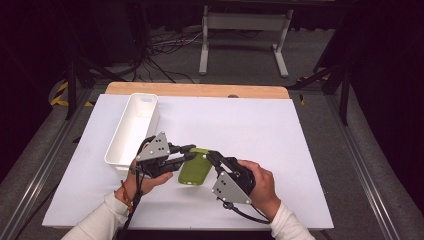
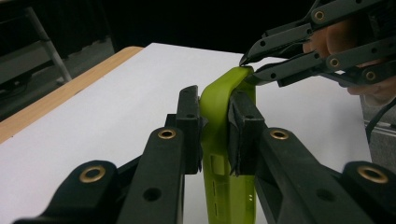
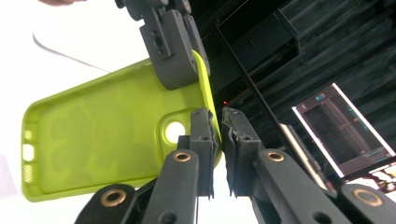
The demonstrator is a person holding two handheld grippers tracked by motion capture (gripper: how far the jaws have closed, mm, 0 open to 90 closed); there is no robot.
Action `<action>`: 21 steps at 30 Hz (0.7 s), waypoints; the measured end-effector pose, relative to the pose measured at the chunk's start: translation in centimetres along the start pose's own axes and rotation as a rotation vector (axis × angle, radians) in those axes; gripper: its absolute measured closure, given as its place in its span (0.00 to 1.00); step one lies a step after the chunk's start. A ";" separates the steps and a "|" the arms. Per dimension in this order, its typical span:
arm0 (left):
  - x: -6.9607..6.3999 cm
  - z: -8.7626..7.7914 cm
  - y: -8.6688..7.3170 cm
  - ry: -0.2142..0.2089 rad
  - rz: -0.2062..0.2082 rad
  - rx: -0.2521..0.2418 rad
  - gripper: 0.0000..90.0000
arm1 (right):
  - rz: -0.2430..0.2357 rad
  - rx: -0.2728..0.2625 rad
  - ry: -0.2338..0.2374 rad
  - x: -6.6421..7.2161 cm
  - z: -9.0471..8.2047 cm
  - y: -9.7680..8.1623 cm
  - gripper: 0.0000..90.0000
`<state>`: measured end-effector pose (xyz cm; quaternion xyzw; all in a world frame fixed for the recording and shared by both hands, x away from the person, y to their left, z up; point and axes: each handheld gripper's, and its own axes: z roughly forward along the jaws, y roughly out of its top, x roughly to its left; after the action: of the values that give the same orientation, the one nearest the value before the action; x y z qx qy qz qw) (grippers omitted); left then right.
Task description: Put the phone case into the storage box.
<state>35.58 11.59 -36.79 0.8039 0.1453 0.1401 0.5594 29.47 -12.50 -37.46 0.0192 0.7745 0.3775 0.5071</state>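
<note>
a white sheet covers the wooden table, dark room behind. above it, the green phone case hangs between both grippers. the left gripper has its jaws clamped on the case's side wall, one pad on either face. the right gripper straddles the rim at the corner near the camera hole; its jaws sit close around the edge, though whether both pads press on it cannot be told. a white bin stands just beyond the left gripper.
</note>
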 end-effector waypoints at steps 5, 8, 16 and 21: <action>0.2 -0.3 0.0 0.008 0.005 -0.010 0.86 | 0.063 -0.010 0.020 -0.5 -0.1 -0.1 0.89; 0.2 -0.3 0.0 0.008 -0.002 -0.012 0.86 | 0.081 -0.012 0.031 -0.6 -0.1 -0.2 0.89; 0.3 -0.6 0.0 0.018 0.002 -0.023 0.86 | 0.143 -0.018 0.054 -0.9 -0.1 -0.3 0.85; 0.3 -0.8 0.0 0.026 0.004 -0.026 0.86 | 0.180 -0.017 0.057 -1.2 -0.2 -0.4 0.78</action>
<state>35.59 12.36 -36.50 0.7951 0.1492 0.1532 0.5676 30.07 -13.39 -36.79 0.0739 0.7806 0.4285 0.4490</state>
